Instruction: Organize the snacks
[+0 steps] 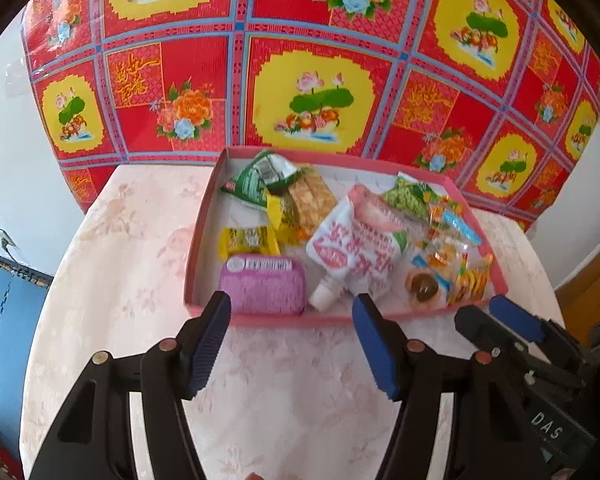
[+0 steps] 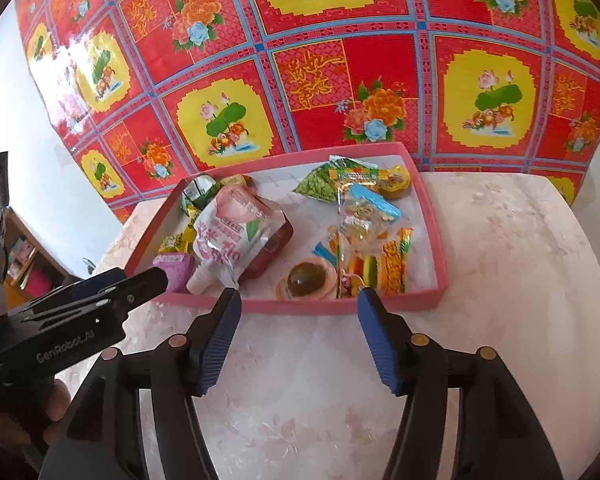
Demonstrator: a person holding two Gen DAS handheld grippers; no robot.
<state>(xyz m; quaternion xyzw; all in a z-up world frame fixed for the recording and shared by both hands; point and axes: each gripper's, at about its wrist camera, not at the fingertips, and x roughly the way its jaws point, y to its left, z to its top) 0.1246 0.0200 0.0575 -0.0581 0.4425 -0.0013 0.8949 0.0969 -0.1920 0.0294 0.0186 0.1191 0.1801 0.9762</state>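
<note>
Both the left gripper [image 1: 291, 338] and right gripper [image 2: 299, 340] hover wide-jawed, empty, at the shallow pink cardboard tray's [image 1: 204, 216] near edge. Crowded crinkly packets could slip or drag neighbours

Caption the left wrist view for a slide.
Open left gripper hovers before a pink tray of snacks, purple packet nearest.

You are working in a home, most likely a living room or a bedroom. The desk [image 1: 148, 240] in front of you has a pale pink flowered cover, and behind it a bright red and yellow cloth [image 1: 312, 92] with lotus and peony prints hangs on a white wall [image 1: 8, 152]. At the left you see a low wooden shelf [image 2: 22, 256] with books.
</note>
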